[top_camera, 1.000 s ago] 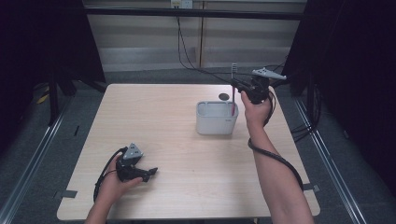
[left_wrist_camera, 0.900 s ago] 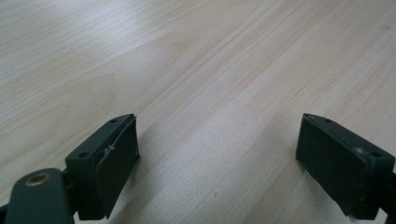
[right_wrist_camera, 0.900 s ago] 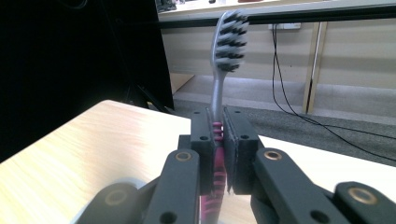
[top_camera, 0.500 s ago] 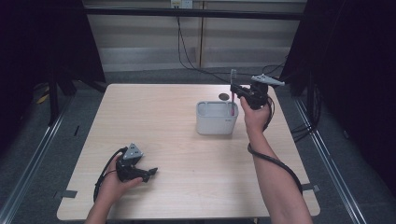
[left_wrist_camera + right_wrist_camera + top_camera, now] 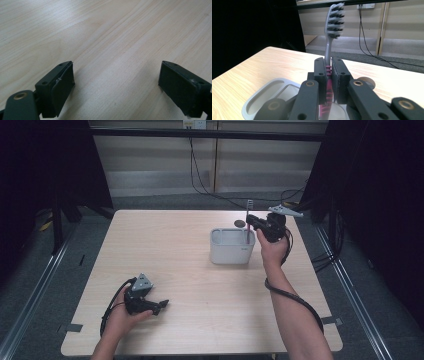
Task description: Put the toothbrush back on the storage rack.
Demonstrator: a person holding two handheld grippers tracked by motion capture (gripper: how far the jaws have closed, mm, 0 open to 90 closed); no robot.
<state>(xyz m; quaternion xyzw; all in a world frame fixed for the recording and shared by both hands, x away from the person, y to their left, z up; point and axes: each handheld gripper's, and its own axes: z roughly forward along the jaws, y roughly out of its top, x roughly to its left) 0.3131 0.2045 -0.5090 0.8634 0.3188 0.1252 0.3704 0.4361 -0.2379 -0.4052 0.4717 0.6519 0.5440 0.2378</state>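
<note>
The toothbrush (image 5: 333,22) stands upright above the holder (image 5: 231,248), its pink handle pinched between the right tongs (image 5: 328,72), which are closed tight on it, bristles at the top. It looks light and stiff, a thin hard plastic stick, likely slick where smooth; the ribbed grip where the pads sit seems the best place to take it, since a hold nearer either end would probably let it pivot. The left tongs (image 5: 116,82) stand wide with nothing between them, low over the tabletop (image 5: 165,250), well away from the holder. No brand or writing can be read anywhere
</note>
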